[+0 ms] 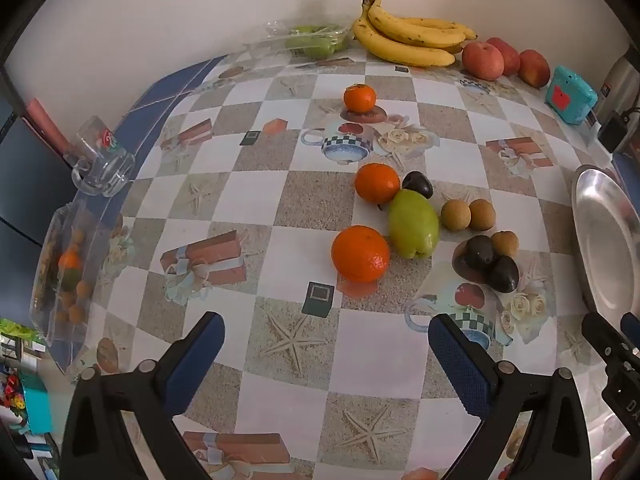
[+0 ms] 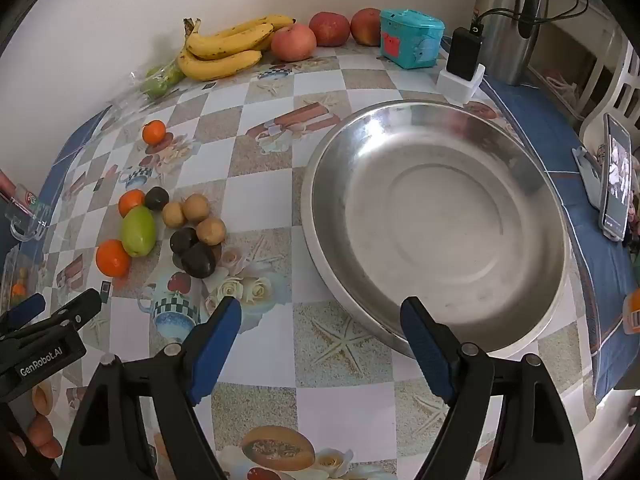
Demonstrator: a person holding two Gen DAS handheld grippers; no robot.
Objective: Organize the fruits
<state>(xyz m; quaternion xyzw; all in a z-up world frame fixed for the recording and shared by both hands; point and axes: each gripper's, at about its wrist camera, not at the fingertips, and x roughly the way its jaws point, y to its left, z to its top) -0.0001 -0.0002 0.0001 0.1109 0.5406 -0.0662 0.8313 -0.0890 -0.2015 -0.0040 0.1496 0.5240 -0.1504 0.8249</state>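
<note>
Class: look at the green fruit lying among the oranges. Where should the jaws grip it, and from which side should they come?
Grip the green fruit across its narrow middle, coming from above. It lies on its side, long axis running away from the left gripper, so its width looks the easier fit. An orange and a dark fruit crowd its far end.

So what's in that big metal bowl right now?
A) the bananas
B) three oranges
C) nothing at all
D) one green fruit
C: the steel bowl shows only its bare inside, while the oranges, the bananas and the green fruit all lie on the table outside it.
</note>
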